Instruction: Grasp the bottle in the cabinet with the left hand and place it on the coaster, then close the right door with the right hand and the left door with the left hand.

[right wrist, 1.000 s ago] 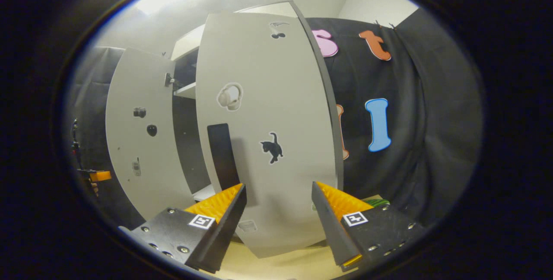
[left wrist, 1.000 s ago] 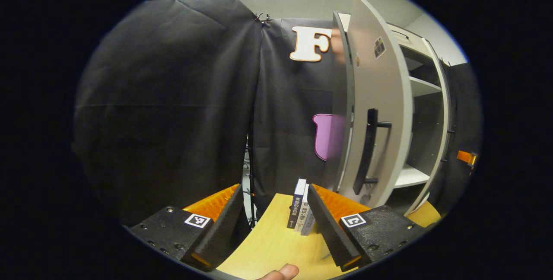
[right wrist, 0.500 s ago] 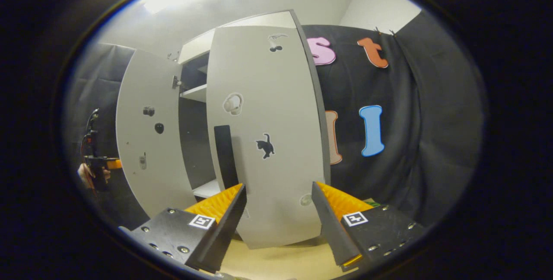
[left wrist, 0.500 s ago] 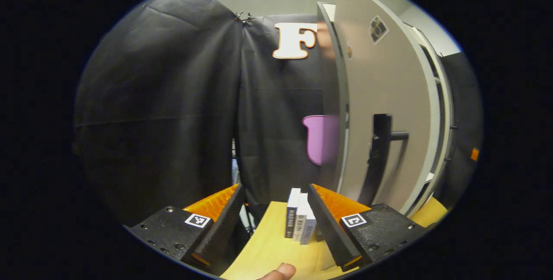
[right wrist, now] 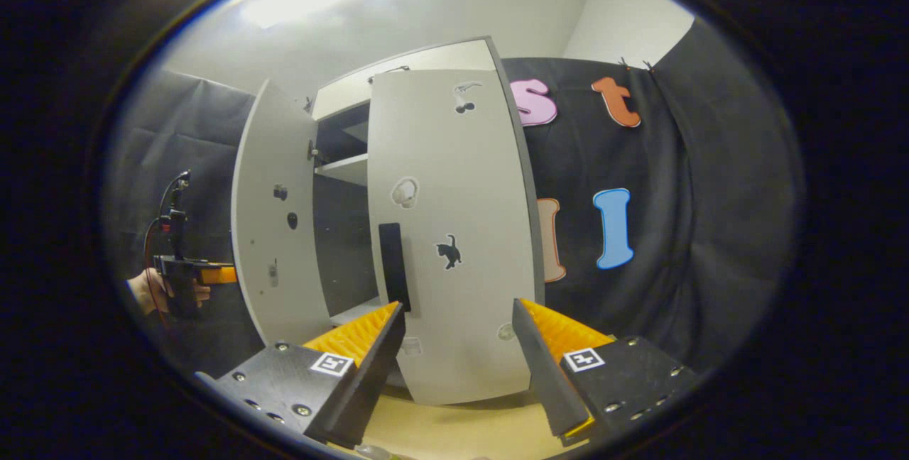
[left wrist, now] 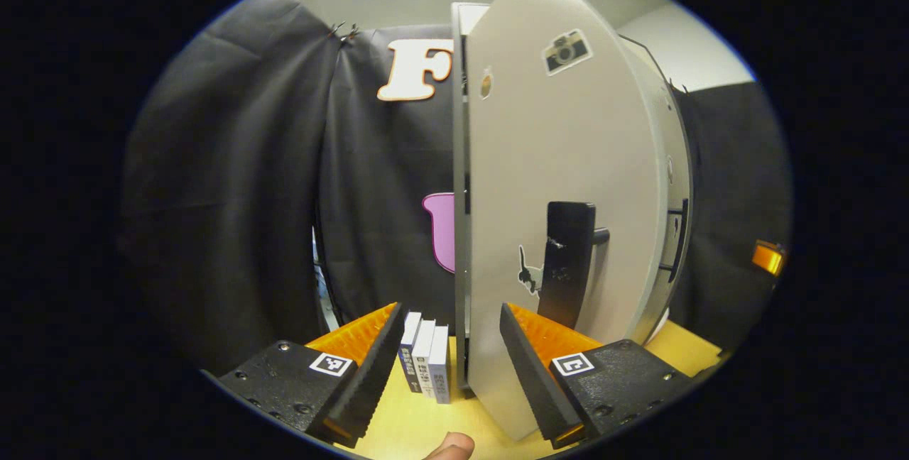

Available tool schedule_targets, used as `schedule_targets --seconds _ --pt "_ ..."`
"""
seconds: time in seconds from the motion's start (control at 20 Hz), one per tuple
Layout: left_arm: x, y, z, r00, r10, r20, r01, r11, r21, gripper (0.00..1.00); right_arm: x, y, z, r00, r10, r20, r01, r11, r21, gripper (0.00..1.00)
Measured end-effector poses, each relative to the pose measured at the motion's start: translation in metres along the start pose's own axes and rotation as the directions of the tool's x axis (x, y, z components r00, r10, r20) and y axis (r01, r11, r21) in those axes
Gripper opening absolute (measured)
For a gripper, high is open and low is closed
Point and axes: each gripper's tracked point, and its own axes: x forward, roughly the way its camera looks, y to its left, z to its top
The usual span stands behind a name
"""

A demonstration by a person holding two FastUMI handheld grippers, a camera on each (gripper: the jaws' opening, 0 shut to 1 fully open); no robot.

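I hold one gripper in each hand, and both sets of jaws are wide apart with nothing in them.

My left gripper [left wrist: 446, 368] points at the edge of the tall grey left door [left wrist: 561, 183] of the cabinet. That door is partly open and stands right in front of my jaws, a little to their right. Its black bar handle [left wrist: 566, 272] sits just above my right finger. I think my jaws are here so I can push this door shut, and I keep them wide because a push needs no grip. Three small white and blue books [left wrist: 426, 364] stand on the yellow wooden desk [left wrist: 419, 424] between my fingers, close beside the door's edge.

My right gripper [right wrist: 458, 368] looks at the grey right door [right wrist: 454, 233] with the little black cat sticker [right wrist: 447, 252]. This door looks almost shut, but a dark gap with a white shelf [right wrist: 346, 169] shows to the left of my jaws, between the two doors. Far off on that side I see my left hand [right wrist: 153, 289] holding its gripper.

I cannot see the bottle or the coaster from here, so I cannot tell where they are. The left door is the one not yet closed.
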Motion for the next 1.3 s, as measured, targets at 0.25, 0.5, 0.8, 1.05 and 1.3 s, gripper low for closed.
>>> schedule_targets --seconds 0.25,0.5,0.8,1.05,1.3 --pt "0.002 -0.021 0.004 1.000 -0.001 0.028 -0.001 0.996 0.084 0.84 -0.008 0.001 0.002 1.000 0.007 -0.005 -0.007 0.999 -0.045 0.92" --pt "0.005 -0.029 0.008 0.999 -0.015 0.036 0.014 0.999 0.037 0.86 -0.017 -0.006 0.004 1.000 -0.021 0.005 0.022 0.992 -0.122 0.92" --pt "0.005 -0.031 0.008 0.999 -0.013 0.035 0.012 1.000 0.020 0.85 -0.023 0.011 0.006 1.000 0.003 0.018 0.000 0.992 -0.126 0.92" --pt "0.008 -0.037 0.005 0.999 -0.026 0.040 0.027 1.000 -0.005 0.86 -0.023 0.019 0.011 1.000 0.001 0.015 0.000 0.992 -0.123 0.89" --pt "0.016 -0.057 0.016 0.996 -0.063 0.062 0.064 0.998 -0.024 0.86 -0.020 0.021 0.011 1.000 -0.001 0.009 0.002 0.991 -0.132 0.92"
